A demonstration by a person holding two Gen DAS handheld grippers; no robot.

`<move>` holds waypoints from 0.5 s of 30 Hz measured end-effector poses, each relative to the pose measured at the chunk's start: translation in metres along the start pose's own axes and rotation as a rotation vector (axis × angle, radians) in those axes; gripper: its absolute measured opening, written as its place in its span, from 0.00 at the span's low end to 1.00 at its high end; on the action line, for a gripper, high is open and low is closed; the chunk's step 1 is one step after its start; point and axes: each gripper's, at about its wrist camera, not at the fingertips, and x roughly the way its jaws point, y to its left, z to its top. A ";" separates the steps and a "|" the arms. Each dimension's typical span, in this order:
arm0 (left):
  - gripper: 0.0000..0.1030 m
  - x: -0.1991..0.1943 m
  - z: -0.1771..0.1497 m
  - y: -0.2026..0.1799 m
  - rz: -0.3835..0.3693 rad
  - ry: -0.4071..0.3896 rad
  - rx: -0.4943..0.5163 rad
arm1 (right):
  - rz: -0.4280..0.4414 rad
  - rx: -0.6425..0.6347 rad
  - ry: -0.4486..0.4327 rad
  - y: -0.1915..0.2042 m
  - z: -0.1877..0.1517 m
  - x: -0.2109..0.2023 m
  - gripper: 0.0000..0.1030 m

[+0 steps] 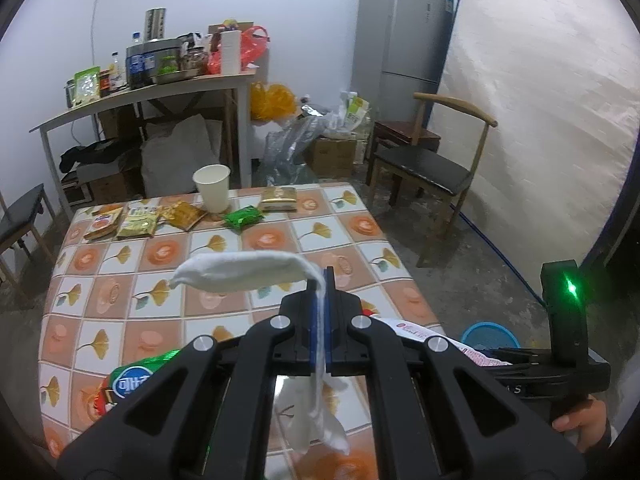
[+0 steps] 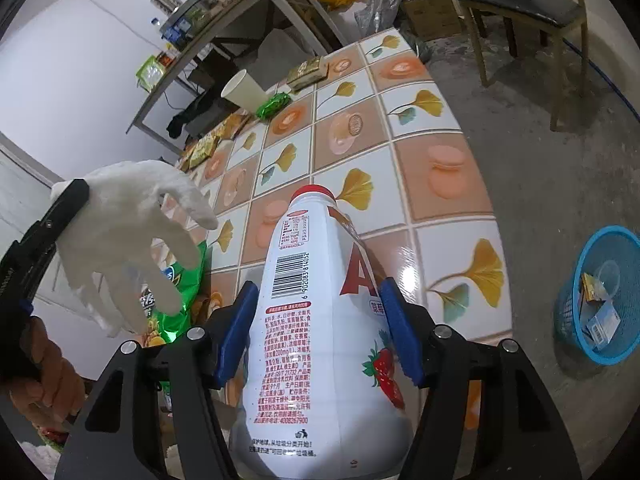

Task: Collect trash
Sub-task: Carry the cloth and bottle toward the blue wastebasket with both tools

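Observation:
My left gripper (image 1: 322, 276) is shut on a white glove (image 1: 240, 272), whose fingers stick out to the left above the table. In the right wrist view the same glove (image 2: 128, 232) hangs from the left gripper (image 2: 70, 194) at the left edge. My right gripper (image 2: 320, 292) is shut on a white milk bottle (image 2: 316, 340) with a red cap and a strawberry picture; the blue pads (image 2: 236, 328) press on both its sides. A blue waste basket (image 2: 600, 296) with several bits of trash stands on the floor to the right of the table.
The tiled-pattern table (image 1: 120, 280) bears a paper cup (image 1: 212, 188), a green wrapper (image 1: 243, 218), several snack packets (image 1: 138, 222) and a green chip bag (image 2: 188, 292). A chair (image 1: 432, 164), a cluttered side table (image 1: 140, 96) and a fridge (image 1: 400, 32) stand behind.

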 end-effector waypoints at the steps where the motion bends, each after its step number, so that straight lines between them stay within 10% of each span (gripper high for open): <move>1: 0.01 0.001 0.000 -0.005 -0.010 0.002 0.004 | 0.004 0.006 -0.007 -0.003 -0.001 -0.005 0.59; 15: 0.01 0.027 0.001 -0.116 -0.314 0.072 0.088 | -0.125 0.239 -0.260 -0.101 -0.048 -0.136 0.59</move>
